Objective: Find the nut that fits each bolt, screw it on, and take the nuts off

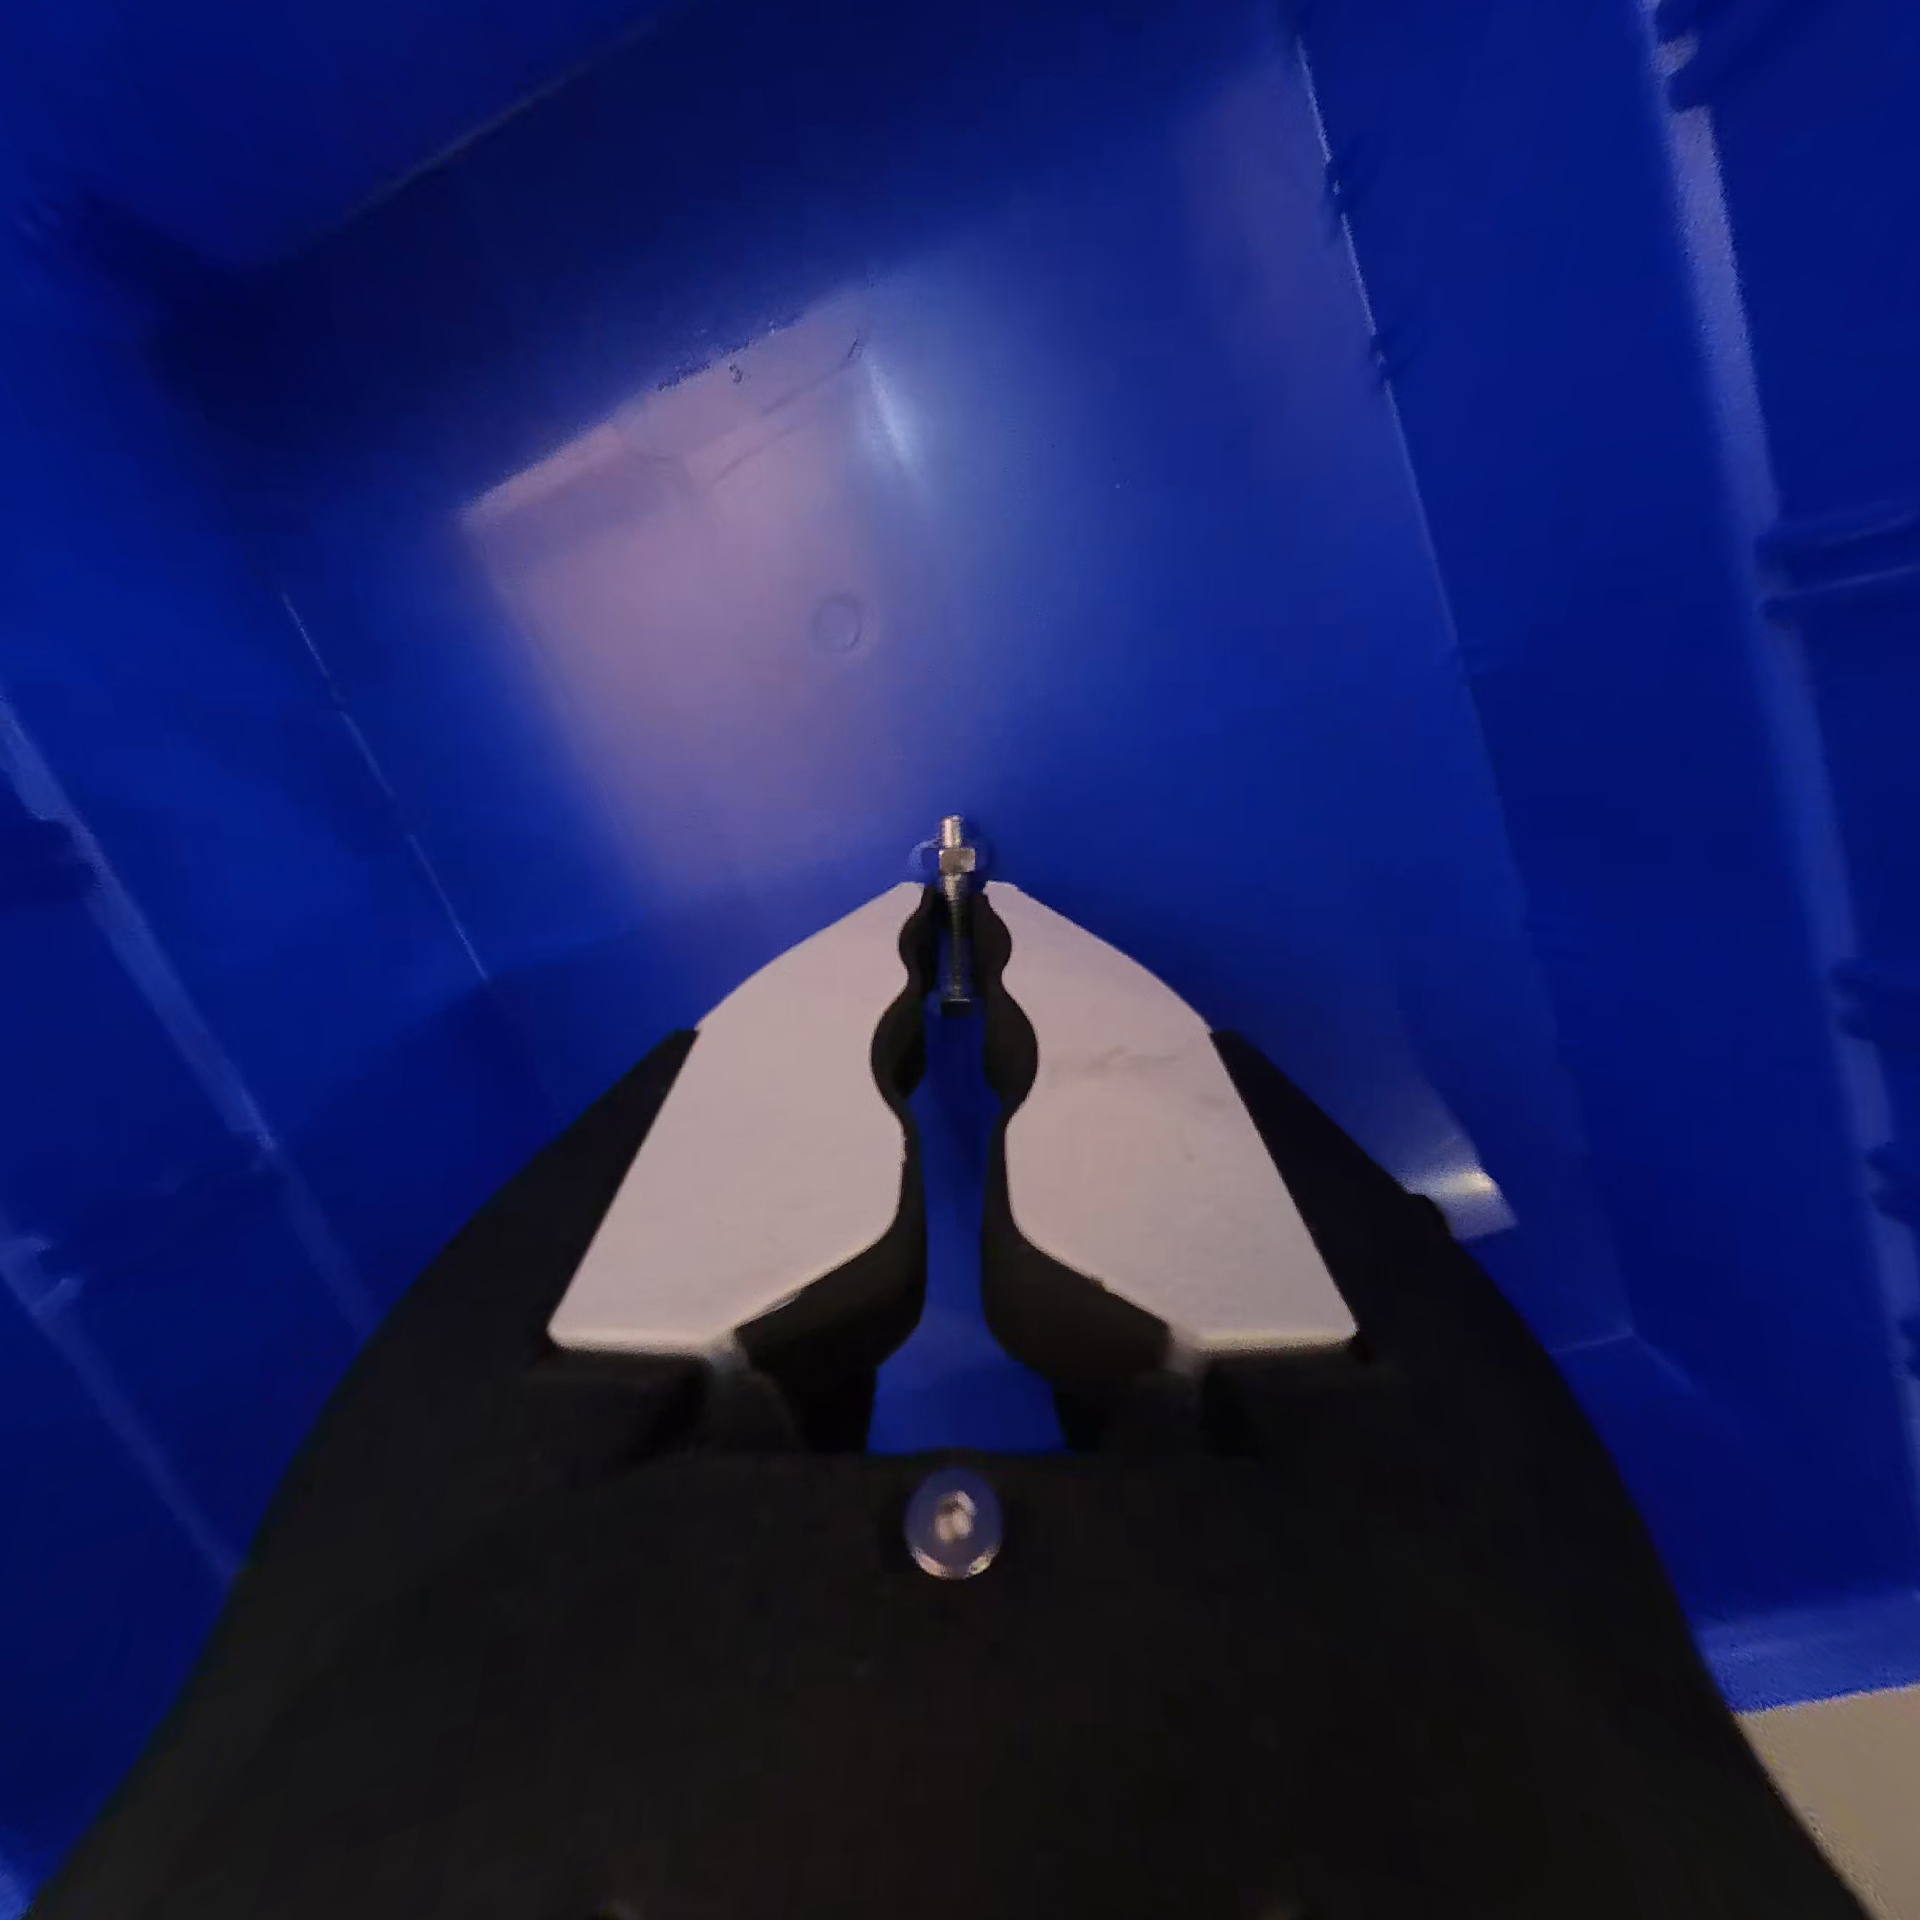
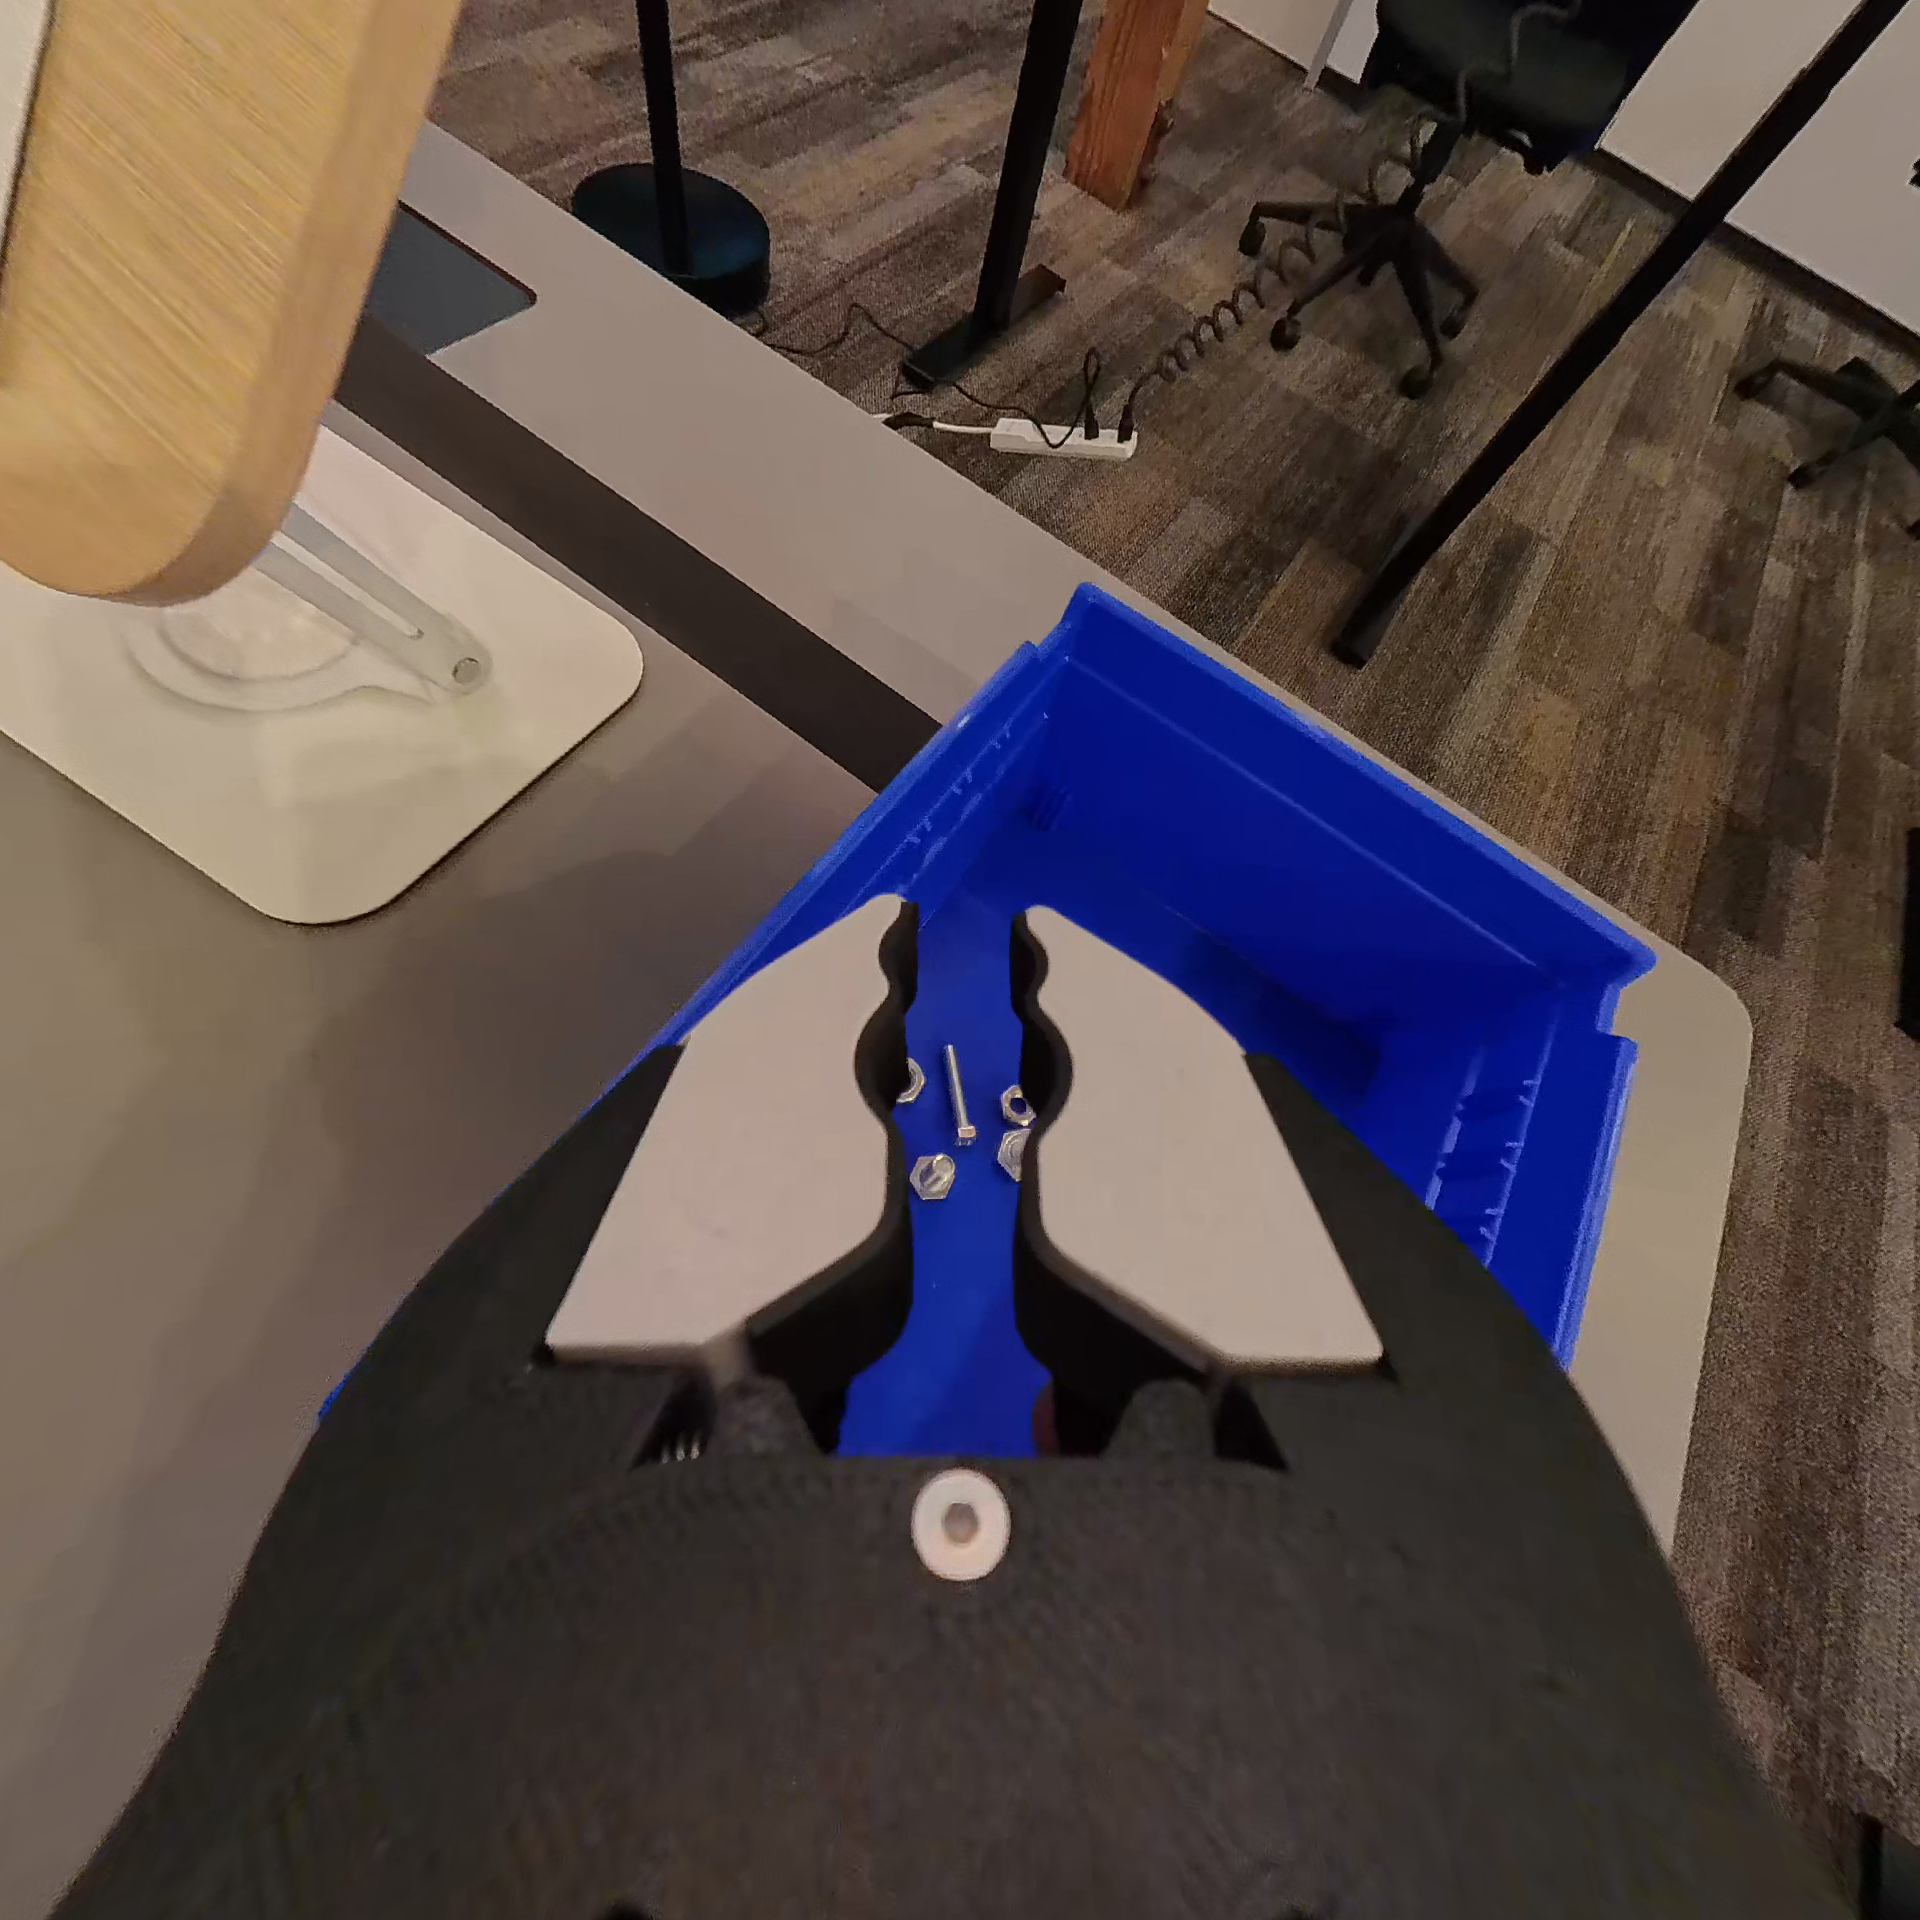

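In the left wrist view my left gripper (image 1: pixel 952 891) is inside the blue bin (image 1: pixel 1195 520) and shut on a small silver bolt (image 1: pixel 952 940). The bolt lies lengthwise between the pads, head toward me. Its threaded end sticks out past the fingertips and carries a silver nut (image 1: pixel 953 858). In the right wrist view my right gripper (image 2: pixel 964 920) is open and empty above the blue bin (image 2: pixel 1299 862). Seen through the gap between its fingers, a loose bolt (image 2: pixel 956 1107) and several loose nuts (image 2: pixel 932 1174) lie on the bin floor.
The bin stands near the corner of a grey table (image 2: pixel 208 1143). A white stand base (image 2: pixel 312 748) and a wooden panel (image 2: pixel 177 260) are to the left. Beyond the table edge are carpet, office chairs (image 2: pixel 1382 239) and a power strip (image 2: pixel 1060 436). One gripper's finger ends stand about 60 centimetres off the other's.
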Motion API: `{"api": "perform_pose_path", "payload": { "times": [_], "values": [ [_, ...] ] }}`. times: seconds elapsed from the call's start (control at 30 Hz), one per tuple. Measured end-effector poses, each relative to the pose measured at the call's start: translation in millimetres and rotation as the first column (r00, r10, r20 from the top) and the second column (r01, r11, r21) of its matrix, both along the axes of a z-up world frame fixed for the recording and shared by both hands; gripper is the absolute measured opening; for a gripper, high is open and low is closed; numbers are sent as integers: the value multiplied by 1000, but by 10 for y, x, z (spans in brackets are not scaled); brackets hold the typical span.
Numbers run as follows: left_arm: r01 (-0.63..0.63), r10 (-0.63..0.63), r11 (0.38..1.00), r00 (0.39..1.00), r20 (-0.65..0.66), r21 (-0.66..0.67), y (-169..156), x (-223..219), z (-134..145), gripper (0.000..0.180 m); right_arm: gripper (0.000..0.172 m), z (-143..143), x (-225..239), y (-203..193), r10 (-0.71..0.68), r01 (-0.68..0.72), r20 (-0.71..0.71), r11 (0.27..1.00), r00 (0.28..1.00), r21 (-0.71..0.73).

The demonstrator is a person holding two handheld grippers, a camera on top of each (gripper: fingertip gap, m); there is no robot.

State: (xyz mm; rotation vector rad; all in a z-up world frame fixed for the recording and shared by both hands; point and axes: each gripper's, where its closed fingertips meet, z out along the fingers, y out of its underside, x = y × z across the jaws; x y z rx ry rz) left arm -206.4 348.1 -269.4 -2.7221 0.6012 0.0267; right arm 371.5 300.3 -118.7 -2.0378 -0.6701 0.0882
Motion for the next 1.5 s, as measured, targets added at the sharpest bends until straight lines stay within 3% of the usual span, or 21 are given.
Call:
{"api": "perform_pose_path", "payload": {
  "times": [0.17,0.27,0.33,0.47,0.57,0.63,0.7,0.8,0.9,0.97,1.07,1.33,1.5],
  "values": [
    [47,-45,996,999,-27,82,8,-4,50,5,16,205,-65,-68,16,-16,0,998,1000,60],
    [72,-78,973,997,19,220,-16,75,320,6,15,475,-173,-164,34,-34,4,988,999,150],
    [118,-150,928,987,65,353,-90,181,623,5,14,727,-344,-291,71,-70,5,969,997,235],
    [79,-232,809,953,193,582,-443,349,1229,5,6,1218,-921,-683,203,-198,28,898,979,392],
    [80,-370,706,889,270,703,-815,617,1552,5,2,1450,-1527,-1040,418,-347,-70,826,906,443],
    [65,-481,633,814,326,772,-1080,848,1745,5,2,1461,-1987,-1246,575,-462,-161,769,802,442],
    [37,-562,616,721,406,787,-1319,1073,1850,5,7,1395,-2424,-1380,693,-566,-219,699,687,437],
    [-6,-707,564,514,487,826,-1687,1388,2068,5,13,1266,-2997,-1479,793,-680,-311,609,523,408],
    [-57,-778,515,388,494,855,-1898,1549,2276,5,16,1208,-3481,-1572,845,-756,-414,507,339,414],
    [-73,-789,500,372,489,863,-1929,1619,2339,5,19,1147,-3748,-1608,862,-790,-434,450,262,417],
    [-83,-796,495,355,490,865,-1962,1689,2382,4,23,1084,-4029,-1607,862,-810,-461,416,209,412],
    [-88,-806,483,344,482,871,-2007,1711,2410,5,17,1018,-4276,-1538,857,-824,-470,415,211,386],
    [-90,-807,489,332,489,868,-2012,1699,2411,5,11,1014,-4282,-1582,848,-841,-505,387,162,379]
  ]
}}
